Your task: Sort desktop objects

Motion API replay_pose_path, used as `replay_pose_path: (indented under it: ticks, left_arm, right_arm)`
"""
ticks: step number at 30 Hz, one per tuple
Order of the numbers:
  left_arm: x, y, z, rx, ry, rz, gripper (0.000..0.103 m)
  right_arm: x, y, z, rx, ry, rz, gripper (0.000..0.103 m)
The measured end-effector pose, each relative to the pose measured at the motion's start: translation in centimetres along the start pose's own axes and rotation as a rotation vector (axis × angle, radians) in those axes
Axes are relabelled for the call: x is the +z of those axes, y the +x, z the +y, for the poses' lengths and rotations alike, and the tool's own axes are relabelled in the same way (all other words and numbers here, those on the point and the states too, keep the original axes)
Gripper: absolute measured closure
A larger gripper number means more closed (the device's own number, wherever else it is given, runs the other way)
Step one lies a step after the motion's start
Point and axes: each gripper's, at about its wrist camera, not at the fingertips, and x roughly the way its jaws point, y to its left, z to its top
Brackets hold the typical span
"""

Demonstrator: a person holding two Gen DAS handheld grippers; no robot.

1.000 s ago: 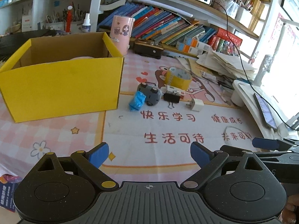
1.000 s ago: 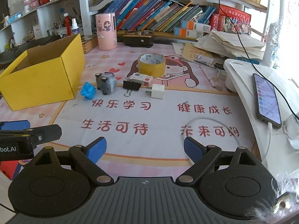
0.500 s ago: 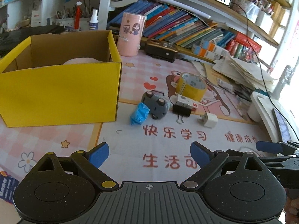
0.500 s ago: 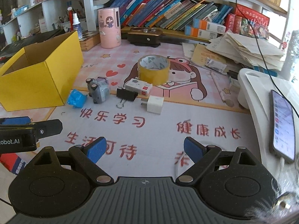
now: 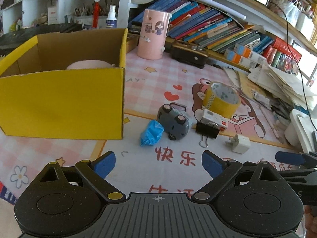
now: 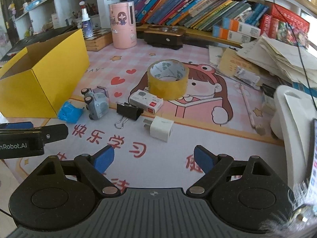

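Note:
On the pink mat lie a blue crumpled wad (image 5: 151, 132), a grey toy car (image 5: 175, 122), a black binder clip (image 6: 128, 112), a small white box (image 6: 146, 101), a yellow tape roll (image 6: 167, 85) and a white charger plug (image 6: 161, 129). An open yellow box (image 5: 63, 103) stands to their left with a pale pink thing (image 5: 89, 64) inside. My left gripper (image 5: 158, 162) is open, short of the wad and car. My right gripper (image 6: 153, 158) hangs just short of the charger, its jaws closing a little, with nothing between them.
A pink canister (image 6: 122, 26) and a black desk tool (image 6: 164, 37) stand at the back below slanted books. Loose papers (image 6: 277, 59) pile up at the right. A phone on a white stand (image 6: 313, 158) is at the right edge, with a pencil (image 6: 247, 107) nearby.
Both grippers have moved forward toward the cluster of small objects, which now looks larger and nearer. Nothing on the mat has shifted.

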Motion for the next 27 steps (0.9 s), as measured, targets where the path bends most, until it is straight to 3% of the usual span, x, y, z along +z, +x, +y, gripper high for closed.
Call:
replay_pose_path:
  ticks: [9,12,14,19,21,27]
  left_arm:
    - [0.9,2.5,-1.3,0.05,0.023,-0.001,0.01]
    - [1.3,3.4,-1.8,0.067,0.045,0.0,0.018]
    - [1.5,4.2,-2.1,0.084,0.065,0.009,0.033]
    - [2.0,5.4,-2.3,0.095,0.068,0.019,0.042]
    - [2.0,5.7,-2.3,0.106,0.071,0.027,0.045]
    - [1.9,6.4,-1.7,0.13,0.064,0.051,0.072]
  right_arm:
    - [1.3,2.1,-1.1,0.049,-0.049,0.002,0.016]
    - [1.7,2.7,-1.4,0.059,-0.058,0.001,0.016]
    - [1.8,3.0,-1.6,0.065,-0.063,0.005,0.017]
    - [2.2,3.8,-2.0,0.088,-0.067,0.013,0.021]
    - [2.2,4.1,-2.1,0.098,-0.063,0.017,0.026]
    - [2.4,5.3,-2.3,0.122,-0.039,0.036,0.037]
